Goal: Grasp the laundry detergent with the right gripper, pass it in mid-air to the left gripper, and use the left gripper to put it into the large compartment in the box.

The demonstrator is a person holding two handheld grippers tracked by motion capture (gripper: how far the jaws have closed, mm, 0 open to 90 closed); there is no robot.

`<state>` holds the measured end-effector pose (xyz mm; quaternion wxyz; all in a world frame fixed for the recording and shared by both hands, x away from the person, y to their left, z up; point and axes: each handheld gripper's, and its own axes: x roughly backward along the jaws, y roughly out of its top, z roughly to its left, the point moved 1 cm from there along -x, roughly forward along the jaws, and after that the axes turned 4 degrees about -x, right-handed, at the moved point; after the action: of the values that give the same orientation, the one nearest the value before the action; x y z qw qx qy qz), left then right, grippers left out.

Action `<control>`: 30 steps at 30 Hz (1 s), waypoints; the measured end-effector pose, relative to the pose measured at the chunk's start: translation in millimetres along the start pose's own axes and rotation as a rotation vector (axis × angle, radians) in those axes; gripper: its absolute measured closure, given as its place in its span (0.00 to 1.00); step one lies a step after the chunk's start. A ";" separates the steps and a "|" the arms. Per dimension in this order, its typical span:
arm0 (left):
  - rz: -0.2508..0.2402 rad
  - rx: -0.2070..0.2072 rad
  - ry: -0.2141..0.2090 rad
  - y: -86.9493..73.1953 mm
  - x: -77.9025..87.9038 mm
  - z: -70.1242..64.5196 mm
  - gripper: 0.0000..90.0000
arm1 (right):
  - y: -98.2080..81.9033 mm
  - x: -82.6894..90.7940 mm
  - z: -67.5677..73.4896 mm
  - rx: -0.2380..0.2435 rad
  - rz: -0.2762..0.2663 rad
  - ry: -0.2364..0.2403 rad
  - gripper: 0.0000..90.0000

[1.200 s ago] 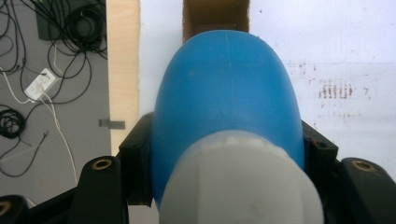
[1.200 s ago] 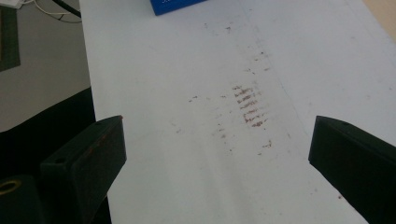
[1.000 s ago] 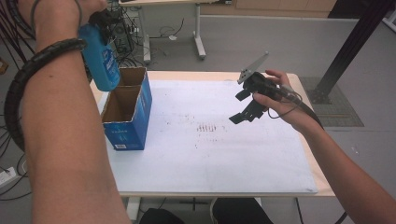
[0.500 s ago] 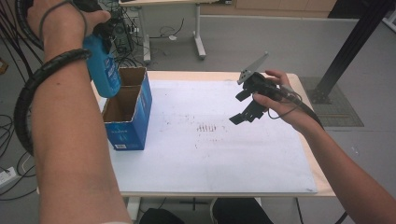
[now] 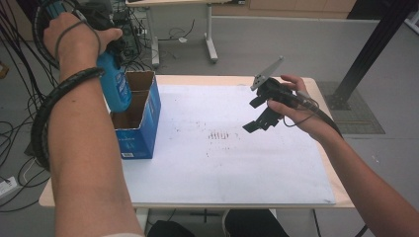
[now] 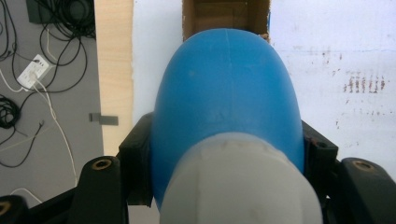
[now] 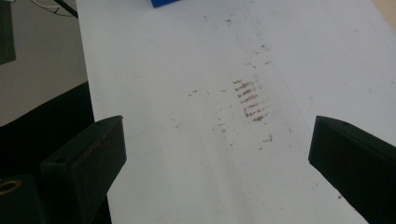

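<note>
Left gripper [image 5: 111, 47] raised high over the table's [image 5: 232, 81] left end, jaws clenched on a blue bottle [image 5: 114, 85] just below its white cap [image 6: 240, 182]. Bottle hangs base-down, above the open cardboard box [image 5: 141, 126] with blue sides; its base looks to be over or just inside the box opening, though contact with the box floor cannot be told. In the left gripper view the bottle body [image 6: 226, 88] covers most of the opening, brown cardboard [image 6: 224, 14] visible beyond it.

Right gripper [image 5: 259, 118] held above the white sheet [image 5: 222, 173] near the table's right side, jaws spread wide and empty; reddish smudges [image 7: 247, 100] on the sheet lie between them.

Judged step: moving the bottle relative to the box, either in or out; direction not readable from this moment alone. To do it well: keep the bottle upright and centred between the box walls, travel straight along the vertical, hold the clamp firm at the neck since the body is smooth and rounded. Right gripper free to steady the box if it drags.
</note>
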<state>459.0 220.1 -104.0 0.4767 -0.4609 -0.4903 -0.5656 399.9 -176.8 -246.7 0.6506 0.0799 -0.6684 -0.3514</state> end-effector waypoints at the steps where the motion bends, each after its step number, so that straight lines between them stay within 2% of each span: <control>1: -0.001 0.001 0.000 0.0 -1.4 -0.3 0.42 | -0.1 -0.3 0.0 0.001 -0.001 0.000 0.04; 9: -0.006 0.000 -0.008 -1.2 -16.1 -1.2 0.42 | -0.4 -2.2 0.5 0.003 0.002 -0.003 0.04; 23: 0.017 -0.008 -0.014 -4.4 -43.9 -1.9 0.42 | -0.8 -2.4 -0.2 -0.002 0.003 -0.008 0.04; 30: 0.020 -0.009 -0.018 -5.5 -54.2 -3.3 0.42 | -1.1 -4.3 -1.2 -0.017 -0.010 0.023 0.05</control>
<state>459.9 221.9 -158.5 0.4757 -0.4729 -0.4875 -0.5589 401.2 -175.6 -251.0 0.6573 0.0818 -0.6574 -0.3593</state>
